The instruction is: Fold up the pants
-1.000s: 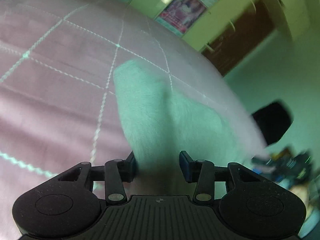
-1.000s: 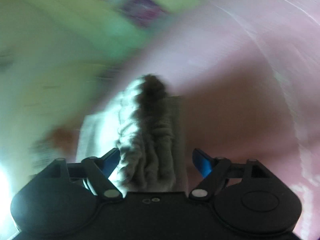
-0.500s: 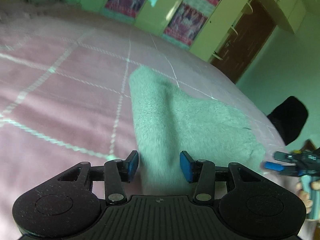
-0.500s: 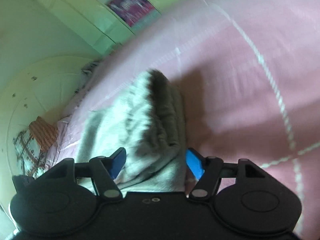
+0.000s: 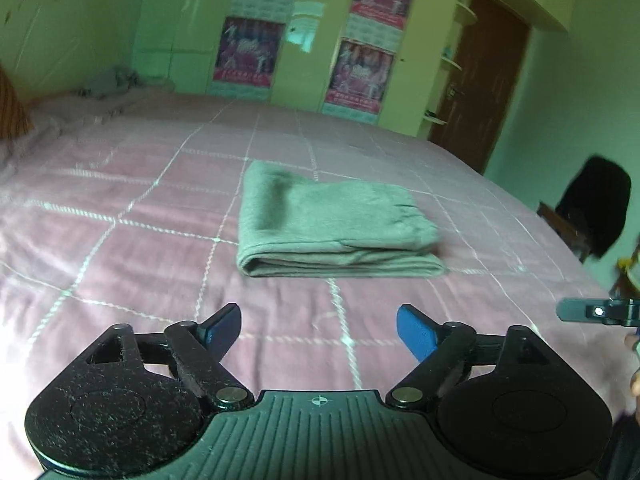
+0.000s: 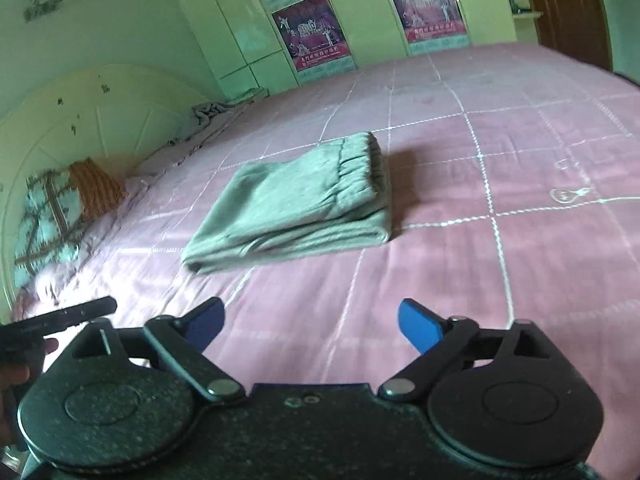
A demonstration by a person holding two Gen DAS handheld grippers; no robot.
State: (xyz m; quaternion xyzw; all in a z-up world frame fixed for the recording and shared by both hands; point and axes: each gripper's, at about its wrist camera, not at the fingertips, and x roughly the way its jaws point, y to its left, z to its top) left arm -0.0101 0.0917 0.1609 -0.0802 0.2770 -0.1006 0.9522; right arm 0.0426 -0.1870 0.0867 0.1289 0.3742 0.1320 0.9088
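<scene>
The pants point(image 5: 336, 226) lie folded on the bed point(image 5: 120, 208), ahead of both grippers. The left gripper point(image 5: 319, 330) and right gripper point(image 6: 311, 324) are opening, nothing between their jaws. Folding looks finished; next likely only withdrawing.

The right gripper point(image 5: 592, 312) is cut off by the left-wrist view's edge.

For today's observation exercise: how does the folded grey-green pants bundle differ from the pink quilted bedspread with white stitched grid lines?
The folded grey-green pants bundle is plain cloth; the pink quilted bedspread carries a white stitched grid. The pants are stacked in layers with a gathered waistband; the bedspread lies spread in one sheet. The pants rest on the bedspread. Both are soft fabric.
</scene>
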